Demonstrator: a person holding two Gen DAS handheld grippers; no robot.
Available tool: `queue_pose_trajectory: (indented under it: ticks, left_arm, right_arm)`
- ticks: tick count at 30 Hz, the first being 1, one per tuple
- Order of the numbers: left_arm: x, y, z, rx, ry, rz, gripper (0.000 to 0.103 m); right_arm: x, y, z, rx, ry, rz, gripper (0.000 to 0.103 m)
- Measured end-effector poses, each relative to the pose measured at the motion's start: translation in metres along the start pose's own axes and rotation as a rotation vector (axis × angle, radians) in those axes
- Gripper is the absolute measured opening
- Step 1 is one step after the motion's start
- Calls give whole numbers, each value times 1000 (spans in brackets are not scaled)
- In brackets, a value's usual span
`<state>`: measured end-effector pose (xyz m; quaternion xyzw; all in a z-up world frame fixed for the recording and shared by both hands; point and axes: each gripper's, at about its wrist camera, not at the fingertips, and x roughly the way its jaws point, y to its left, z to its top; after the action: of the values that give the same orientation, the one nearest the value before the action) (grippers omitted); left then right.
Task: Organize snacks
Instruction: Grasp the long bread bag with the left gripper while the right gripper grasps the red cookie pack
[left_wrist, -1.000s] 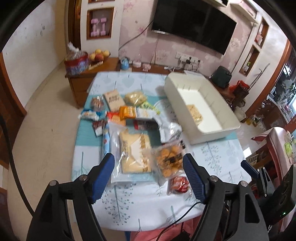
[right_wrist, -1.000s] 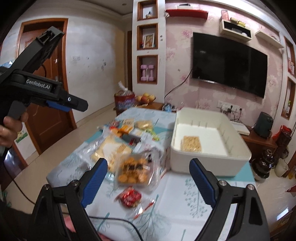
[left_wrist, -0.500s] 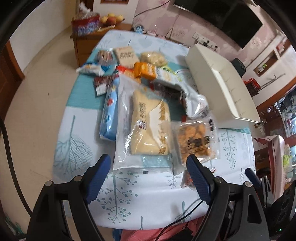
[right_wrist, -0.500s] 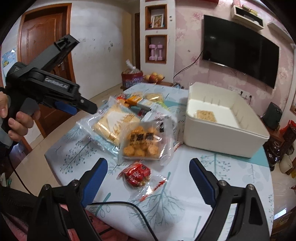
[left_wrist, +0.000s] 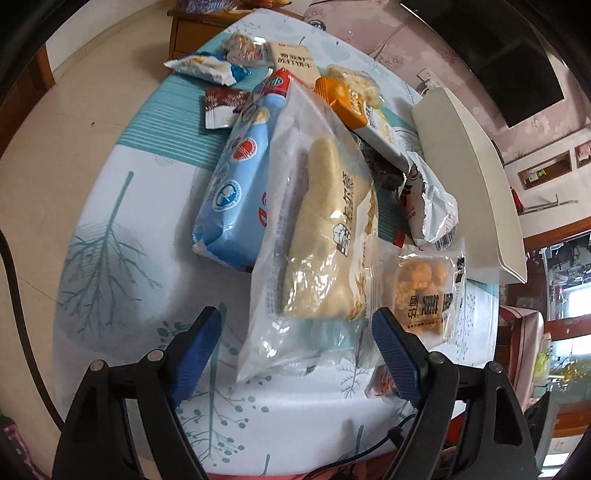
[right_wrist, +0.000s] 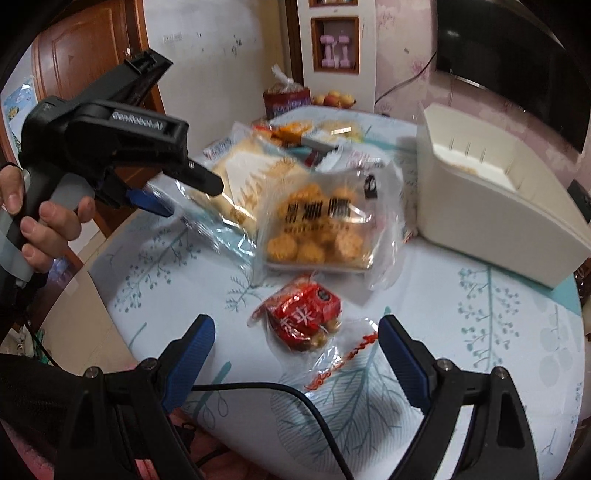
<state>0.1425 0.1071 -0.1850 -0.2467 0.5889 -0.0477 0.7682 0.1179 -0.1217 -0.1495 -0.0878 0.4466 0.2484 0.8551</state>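
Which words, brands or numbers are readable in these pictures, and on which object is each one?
"GenRobot.AI": white letters on the left gripper body, slightly blurred.
cookie pack, bread bag, red pack, tan box: Chinese print, too distorted to read.
blue pack: round logos, unreadable.

Between the blue-padded jaws lies a clear plastic bag of pale yellow bread (left_wrist: 328, 236), on a white tablecloth with teal leaf pattern (left_wrist: 110, 258), left of it a light blue packet (left_wrist: 236, 184).
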Motion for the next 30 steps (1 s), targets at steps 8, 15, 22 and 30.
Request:
queue_pose_trajectory:
  ticks: [8,15,22,30]
  left_arm:
    - [23,4,10,-24,8,0,83]
    - [33,-2,21,-29,-8,16,83]
    - [37,-3,35,-64,-31,13,77]
    - [40,11,34,-162,-19,-127,51]
  right_arm:
    - [24,-3,-3,11,66,-6,91]
    - [38,-3,-3,-5,84,-30,91]
    - [46,3,0,-43,73,-70,92]
    - [49,5,2,-39,60,-80,82]
